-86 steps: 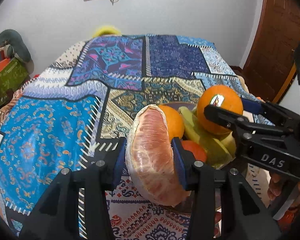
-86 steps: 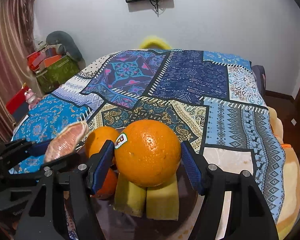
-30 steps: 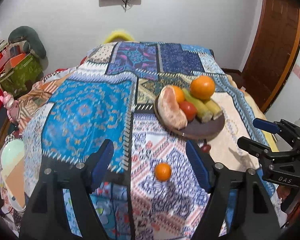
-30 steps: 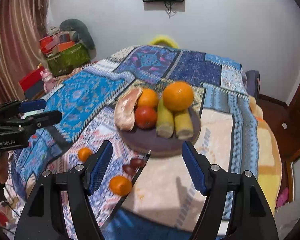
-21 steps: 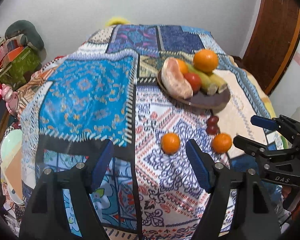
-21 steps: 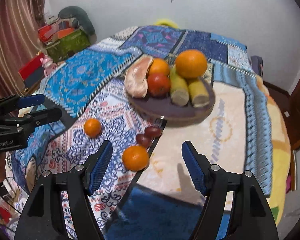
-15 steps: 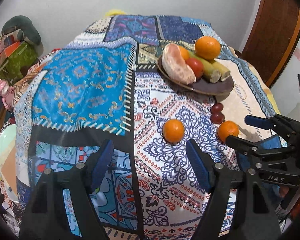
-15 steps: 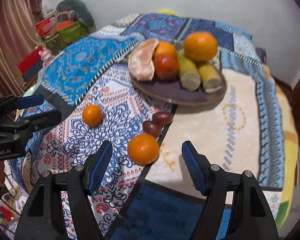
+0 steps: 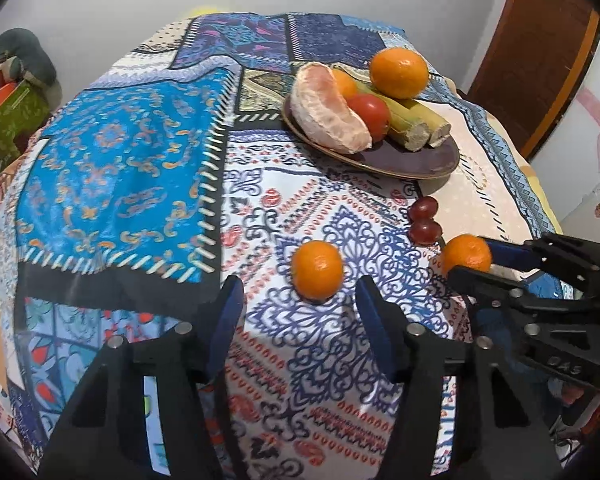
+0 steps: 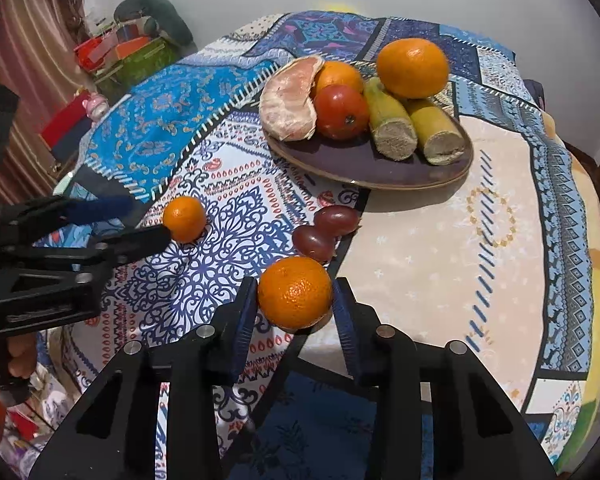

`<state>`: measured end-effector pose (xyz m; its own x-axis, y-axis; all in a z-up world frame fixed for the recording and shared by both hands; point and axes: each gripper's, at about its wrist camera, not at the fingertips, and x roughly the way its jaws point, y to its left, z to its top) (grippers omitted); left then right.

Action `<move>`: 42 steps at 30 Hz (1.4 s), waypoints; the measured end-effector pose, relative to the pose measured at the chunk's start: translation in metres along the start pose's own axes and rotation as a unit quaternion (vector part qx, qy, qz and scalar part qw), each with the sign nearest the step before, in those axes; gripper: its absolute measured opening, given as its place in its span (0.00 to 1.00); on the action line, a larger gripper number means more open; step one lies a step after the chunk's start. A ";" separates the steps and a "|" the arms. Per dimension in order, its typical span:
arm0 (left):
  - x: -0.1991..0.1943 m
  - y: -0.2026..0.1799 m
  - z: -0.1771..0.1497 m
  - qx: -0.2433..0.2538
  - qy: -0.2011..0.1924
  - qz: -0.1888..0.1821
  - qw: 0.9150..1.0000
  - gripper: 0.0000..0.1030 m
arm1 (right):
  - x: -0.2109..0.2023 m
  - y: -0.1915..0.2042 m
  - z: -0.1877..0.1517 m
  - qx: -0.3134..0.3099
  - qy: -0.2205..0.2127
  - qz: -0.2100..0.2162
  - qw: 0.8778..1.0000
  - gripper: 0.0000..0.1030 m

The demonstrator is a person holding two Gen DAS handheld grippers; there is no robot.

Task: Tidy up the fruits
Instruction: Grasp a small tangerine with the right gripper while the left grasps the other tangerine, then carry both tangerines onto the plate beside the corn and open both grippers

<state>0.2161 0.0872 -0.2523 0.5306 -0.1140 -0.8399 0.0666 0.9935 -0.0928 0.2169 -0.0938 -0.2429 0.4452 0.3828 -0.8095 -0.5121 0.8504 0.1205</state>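
Two small oranges lie on the patterned tablecloth in front of a dark plate [image 9: 419, 160] holding a pomelo piece [image 9: 327, 108], a tomato, a large orange [image 9: 399, 73] and two green stalk pieces. My left gripper [image 9: 301, 312] has its jaws closing around the nearer-left small orange [image 9: 317, 270], with gaps on both sides. My right gripper [image 10: 294, 312] is closing too, and its pads touch the other small orange [image 10: 294, 292] on both sides. The left gripper [image 10: 148, 218] also shows in the right wrist view, beside its orange [image 10: 184, 219].
Two dark red fruits [image 10: 323, 228] lie between the small oranges and the plate [image 10: 359, 164]. The table edge drops off just under both grippers. A brown door [image 9: 539, 48] stands at the right and a pile of bags [image 10: 128, 52] at the far left.
Both grippers have sunk toward the table's near edge. The left jaws narrowed around one small orange; the right jaws closed onto the other. The pomelo and large orange stay on the plate.
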 end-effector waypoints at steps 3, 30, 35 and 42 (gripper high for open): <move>0.009 -0.004 0.004 0.002 0.008 -0.004 1.000 0.46 | -0.009 -0.006 0.002 0.006 -0.013 0.002 1.000 0.34; -0.008 -0.047 0.070 0.013 -0.058 -0.032 0.998 0.29 | -0.040 -0.065 0.052 0.022 -0.096 -0.020 0.995 0.34; 0.007 -0.055 0.079 0.016 -0.055 -0.039 0.998 0.29 | -0.030 -0.069 0.061 0.019 -0.098 -0.018 0.995 0.34; 0.033 -0.063 0.086 0.026 -0.039 -0.044 0.998 0.29 | -0.003 -0.075 0.063 0.019 -0.079 -0.011 0.997 0.34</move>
<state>0.3017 0.0199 -0.2286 0.5847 -0.2038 -0.7852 0.1596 0.9779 -0.1350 0.3003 -0.1356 -0.2130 0.5675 0.4126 -0.7125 -0.4734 0.8715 0.1277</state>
